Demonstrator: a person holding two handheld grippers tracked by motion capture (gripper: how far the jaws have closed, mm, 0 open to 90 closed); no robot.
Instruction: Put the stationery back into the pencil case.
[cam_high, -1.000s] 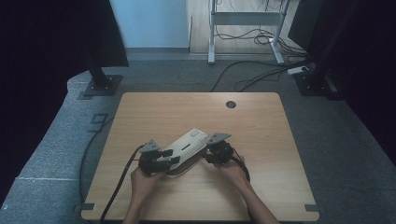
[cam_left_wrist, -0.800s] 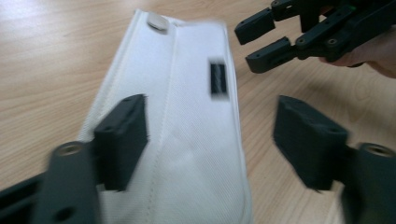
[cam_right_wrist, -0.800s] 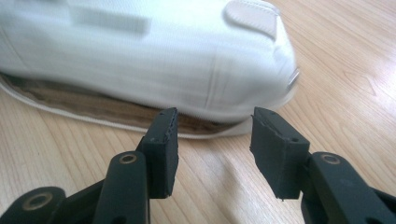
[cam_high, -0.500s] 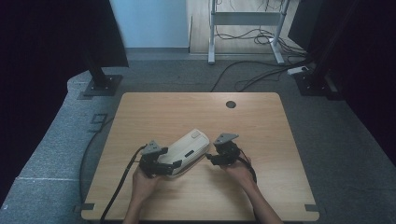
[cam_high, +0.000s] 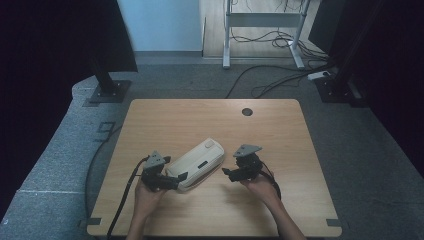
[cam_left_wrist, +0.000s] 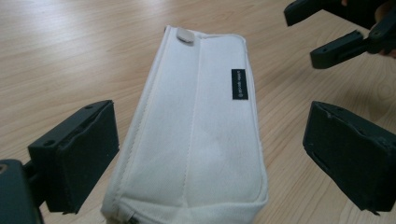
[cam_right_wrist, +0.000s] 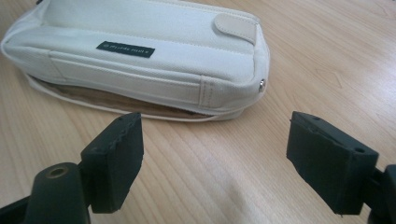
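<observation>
A white fabric pouch (cam_high: 197, 162) with a small black label lies slantwise on the wooden table (cam_high: 280, 130), near the front. My left gripper (cam_high: 176, 179) is open at the pouch's near-left end. In the left gripper view the pouch (cam_left_wrist: 201, 135) lies between the two spread jaws of the left gripper (cam_left_wrist: 212, 156), with gaps on both sides. My right gripper (cam_high: 229, 173) is open just right of the pouch, apart from it. In the right gripper view the pouch (cam_right_wrist: 140, 56) lies ahead of the right gripper (cam_right_wrist: 215, 158), with bare wood between the jaws.
A dark round cable hole (cam_high: 247, 111) sits near the table's far edge. On the floor beyond are a black stand base (cam_high: 107, 91), cables (cam_high: 270, 80) and a metal desk frame (cam_high: 260, 30). In the left gripper view, the other gripper (cam_left_wrist: 336, 32) is at upper right.
My right gripper has drawn back to the right, off the pouch's side. The left gripper and the pouch have stayed in place.
</observation>
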